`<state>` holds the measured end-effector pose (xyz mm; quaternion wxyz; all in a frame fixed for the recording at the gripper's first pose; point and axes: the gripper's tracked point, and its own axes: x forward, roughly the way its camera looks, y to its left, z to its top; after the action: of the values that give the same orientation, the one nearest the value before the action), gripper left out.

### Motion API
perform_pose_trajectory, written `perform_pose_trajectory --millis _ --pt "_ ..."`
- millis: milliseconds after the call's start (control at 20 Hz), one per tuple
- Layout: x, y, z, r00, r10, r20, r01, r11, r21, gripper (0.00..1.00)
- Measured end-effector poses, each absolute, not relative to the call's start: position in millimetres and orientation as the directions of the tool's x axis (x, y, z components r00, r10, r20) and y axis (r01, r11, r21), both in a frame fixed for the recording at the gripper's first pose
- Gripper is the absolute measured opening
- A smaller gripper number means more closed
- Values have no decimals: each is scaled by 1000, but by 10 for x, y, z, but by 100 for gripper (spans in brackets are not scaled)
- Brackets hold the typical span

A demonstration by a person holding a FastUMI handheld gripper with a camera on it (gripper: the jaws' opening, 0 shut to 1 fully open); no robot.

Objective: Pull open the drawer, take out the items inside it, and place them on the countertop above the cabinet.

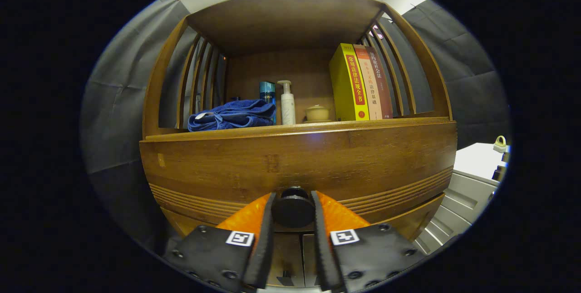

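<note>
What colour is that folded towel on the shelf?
The towel is dark blue, seen best in the gripper view, beside the pump bottle.

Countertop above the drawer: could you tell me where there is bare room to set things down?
Gripper shut on the drawer knob. Countertop: no clear gap, with towel, bottles, jar and books across it.
</note>
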<state>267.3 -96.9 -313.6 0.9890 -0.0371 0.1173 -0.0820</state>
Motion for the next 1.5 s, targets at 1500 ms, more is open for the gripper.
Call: perform_pose_trajectory --millis 1500 --pt "1477 -713 -2911 915 -238 -326 204 969 -136 36"
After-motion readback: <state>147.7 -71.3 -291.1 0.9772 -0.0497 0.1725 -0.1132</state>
